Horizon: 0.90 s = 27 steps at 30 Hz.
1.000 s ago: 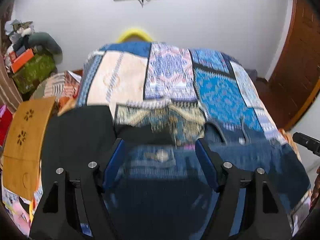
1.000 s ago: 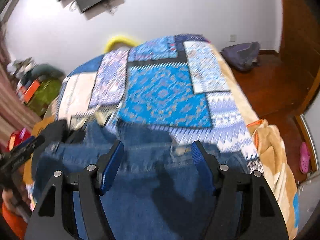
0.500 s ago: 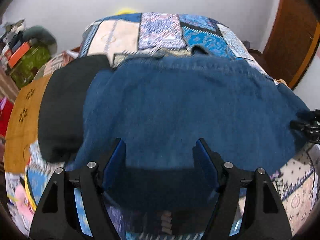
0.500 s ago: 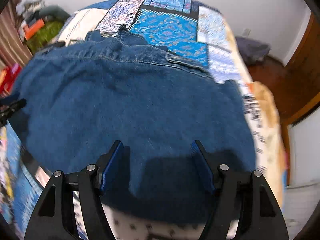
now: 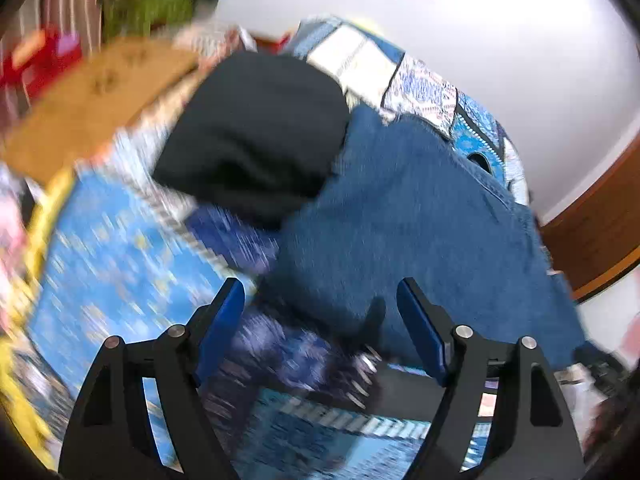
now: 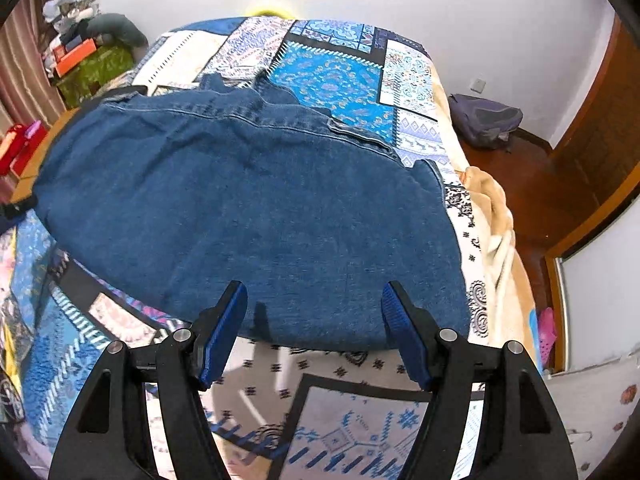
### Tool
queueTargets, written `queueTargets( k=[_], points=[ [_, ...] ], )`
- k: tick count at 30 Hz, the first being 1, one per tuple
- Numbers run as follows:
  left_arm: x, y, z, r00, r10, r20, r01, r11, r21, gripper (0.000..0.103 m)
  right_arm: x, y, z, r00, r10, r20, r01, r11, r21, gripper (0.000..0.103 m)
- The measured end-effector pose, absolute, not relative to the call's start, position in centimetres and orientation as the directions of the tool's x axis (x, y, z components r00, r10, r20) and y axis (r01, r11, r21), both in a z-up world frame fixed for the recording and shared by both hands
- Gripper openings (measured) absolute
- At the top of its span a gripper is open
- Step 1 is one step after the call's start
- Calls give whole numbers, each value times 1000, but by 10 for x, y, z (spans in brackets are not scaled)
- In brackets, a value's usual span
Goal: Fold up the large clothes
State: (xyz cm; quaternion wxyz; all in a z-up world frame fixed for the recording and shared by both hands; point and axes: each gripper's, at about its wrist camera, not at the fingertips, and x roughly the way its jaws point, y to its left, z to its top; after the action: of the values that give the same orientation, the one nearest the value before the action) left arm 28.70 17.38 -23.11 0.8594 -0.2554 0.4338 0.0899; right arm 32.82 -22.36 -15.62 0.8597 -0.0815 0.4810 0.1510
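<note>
denim garment [image 6: 248,208] lies crosswise (collar away)

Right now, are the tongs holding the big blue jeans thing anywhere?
No. The left tongs and the right tongs are both open with nothing between them. The blue denim garment lies loose on the patterned patchwork bedspread.

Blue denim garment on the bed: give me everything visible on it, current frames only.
The blue denim garment looks like heavy woven cotton with stitched seams. It lies spread flat, back up, across the patterned patchwork bedspread, with collar and seam folds at its far edge. A black folded cloth touches its left side. Both the left claw and right claw are open above its near hem, gripping nothing.
</note>
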Motion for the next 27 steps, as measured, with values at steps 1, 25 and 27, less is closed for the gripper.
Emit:
queueTargets(
  k=[1,25,27],
  points=[
    [288,173,-239,595,-109,-796,-378,836,-398,78,328,-222,-157,491,186,-851,-339,941,10,66],
    [330,115,-189,739,-93,-667,-283,855,-434,19,338,-175,-161,456,222,-862,-388,921,32,67],
    [331,104,-163,771,-136,-622,-212,866,-452,17,341,-169,-153,469,230,-853,-387,921,36,66]
  ],
)
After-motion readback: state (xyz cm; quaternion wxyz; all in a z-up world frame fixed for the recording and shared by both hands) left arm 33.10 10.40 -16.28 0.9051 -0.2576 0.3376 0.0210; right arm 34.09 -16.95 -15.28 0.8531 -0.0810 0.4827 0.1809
